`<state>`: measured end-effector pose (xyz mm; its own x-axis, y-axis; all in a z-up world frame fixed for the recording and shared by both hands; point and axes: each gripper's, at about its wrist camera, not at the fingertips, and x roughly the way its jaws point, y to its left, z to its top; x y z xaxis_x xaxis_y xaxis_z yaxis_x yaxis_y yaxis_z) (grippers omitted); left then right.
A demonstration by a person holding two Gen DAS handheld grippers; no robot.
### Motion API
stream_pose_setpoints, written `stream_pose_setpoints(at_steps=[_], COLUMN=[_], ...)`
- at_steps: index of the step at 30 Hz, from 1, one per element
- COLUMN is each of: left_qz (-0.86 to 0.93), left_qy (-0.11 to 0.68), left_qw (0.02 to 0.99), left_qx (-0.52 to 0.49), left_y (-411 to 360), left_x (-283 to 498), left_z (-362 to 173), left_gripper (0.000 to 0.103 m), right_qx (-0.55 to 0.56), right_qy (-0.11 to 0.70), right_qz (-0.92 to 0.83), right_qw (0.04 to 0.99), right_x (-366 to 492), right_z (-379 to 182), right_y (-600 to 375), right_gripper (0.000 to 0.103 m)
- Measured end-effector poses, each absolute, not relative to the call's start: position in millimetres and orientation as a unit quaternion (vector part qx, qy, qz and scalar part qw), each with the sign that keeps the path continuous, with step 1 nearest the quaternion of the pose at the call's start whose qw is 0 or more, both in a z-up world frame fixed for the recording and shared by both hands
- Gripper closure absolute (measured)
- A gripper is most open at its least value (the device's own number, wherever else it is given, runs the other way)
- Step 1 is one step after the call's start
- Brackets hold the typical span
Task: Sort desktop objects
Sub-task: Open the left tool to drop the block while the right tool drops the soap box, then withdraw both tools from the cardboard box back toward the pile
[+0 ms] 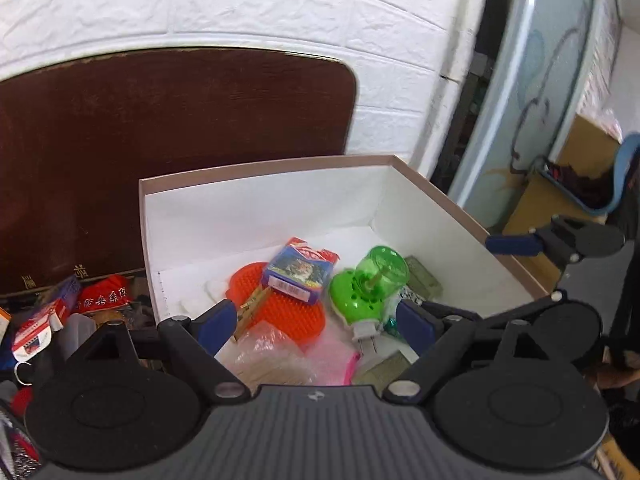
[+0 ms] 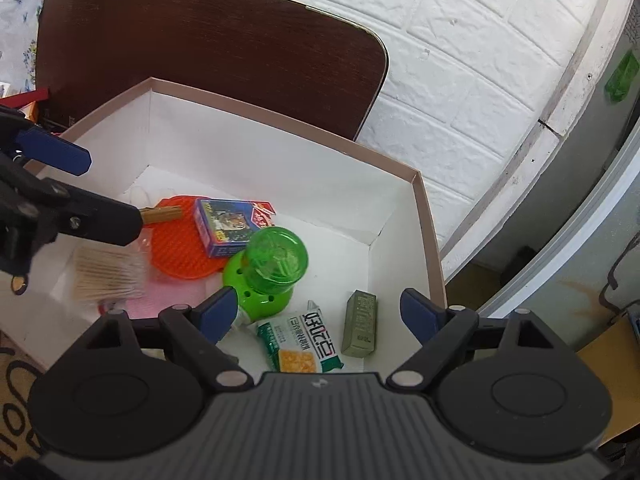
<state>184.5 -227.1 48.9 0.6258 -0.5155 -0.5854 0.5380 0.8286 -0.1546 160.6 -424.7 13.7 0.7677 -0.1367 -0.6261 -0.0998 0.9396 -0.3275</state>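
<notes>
An open white box [image 1: 460, 220] [image 2: 424, 208] holds an orange spiked pad [image 1: 280, 308] [image 2: 176, 248], a blue card pack [image 1: 298, 274] [image 2: 224, 226], a green plug-in bottle [image 1: 372, 284] [image 2: 272, 268], a green-white cracker packet [image 2: 300, 340], a small olive box [image 2: 360, 324], a bag of toothpicks [image 2: 106, 276] and a wooden clothespin [image 1: 252, 308] [image 2: 160, 213]. My left gripper [image 1: 316, 324] is open and empty above the box's near side. My right gripper [image 2: 320, 314] is open and empty above the box's right part.
A dark brown board [image 1: 160, 140] [image 2: 208, 48] leans against the white brick wall behind the box. Left of the box lie loose items: a red cloth with writing [image 1: 102, 296] and a red-white packet [image 1: 36, 328]. The right gripper also shows in the left wrist view [image 1: 560, 240].
</notes>
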Motion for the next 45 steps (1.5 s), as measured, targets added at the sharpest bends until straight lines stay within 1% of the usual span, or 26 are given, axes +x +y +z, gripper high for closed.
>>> stream_pose_setpoints(at_steps=[7,23,32,40,45], left_qz=[-0.288,-0.266,-0.232,-0.172,-0.151], left_qy=[0.274,0.251,0.273,0.303,0.316], left_qw=[0.916,0.93,0.934,0.937,0.935], left_qx=[0.054,0.04,0.017,-0.027,-0.049], left_y=[-226.1,-193.2,-141.7,-83.7,-55.2], left_x=[146.4,78.5,31.1,9.0,6.7], left_z=[58.9,75.5,39.3,1.1,-15.7], left_gripper=[0.013,0.013,0.013,0.013,0.013], right_qx=[-0.162,-0.146,-0.156,-0.105,-0.092], right_qy=[0.327,0.292,0.291,0.308,0.306], right_qz=[-0.022,-0.002,0.028,0.079,0.094], right_qw=[0.931,0.945,0.943,0.942,0.943], right_x=[132.1,67.4,24.8,6.5,4.2], right_z=[20.7,43.0,17.1,-21.6,-39.9], right_y=[-410.2,-368.4,-313.2,-260.7,-228.7], right_gripper=[0.017,0.016,0.016,0.016,0.016])
